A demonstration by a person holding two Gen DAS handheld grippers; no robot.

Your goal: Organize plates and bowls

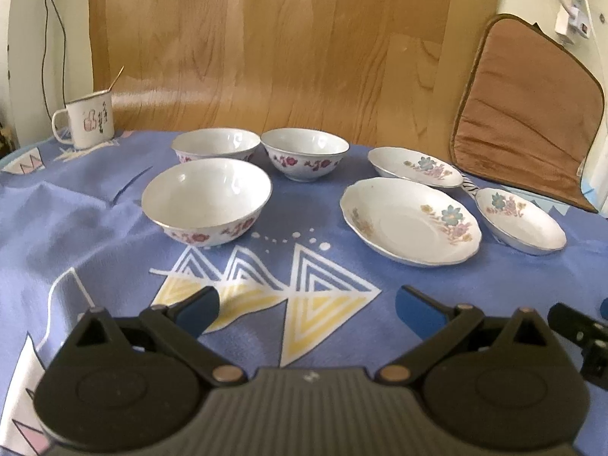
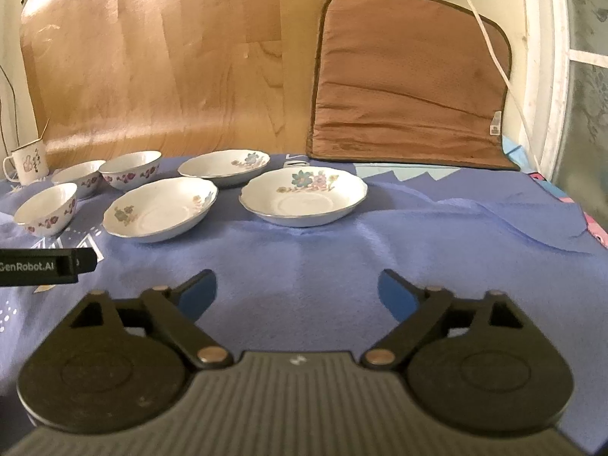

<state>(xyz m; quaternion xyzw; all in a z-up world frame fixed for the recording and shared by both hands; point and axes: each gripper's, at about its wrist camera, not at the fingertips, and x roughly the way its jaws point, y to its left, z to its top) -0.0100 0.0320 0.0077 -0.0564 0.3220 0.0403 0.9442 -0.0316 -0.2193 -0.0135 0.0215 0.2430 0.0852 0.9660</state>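
Three white bowls with red flowers stand on the blue cloth: a near one (image 1: 207,201) and two behind it (image 1: 215,145) (image 1: 305,154). To their right lie three flowered plates: a large near one (image 1: 409,221), one behind it (image 1: 415,166) and one at the right (image 1: 520,220). My left gripper (image 1: 306,304) hovers open over the cloth in front of them, with nothing between its blue pads. In the right wrist view the nearest plate (image 2: 304,197) lies straight ahead, the other two plates (image 2: 161,209) (image 2: 224,165) to its left. My right gripper (image 2: 296,292) is open and holds nothing.
An enamel mug (image 1: 89,119) with a stick in it stands at the back left. A brown cushion (image 2: 410,79) leans against the wall at the back right, with a white cable (image 2: 490,41) over it. A wood-grain board (image 1: 266,45) stands behind the table.
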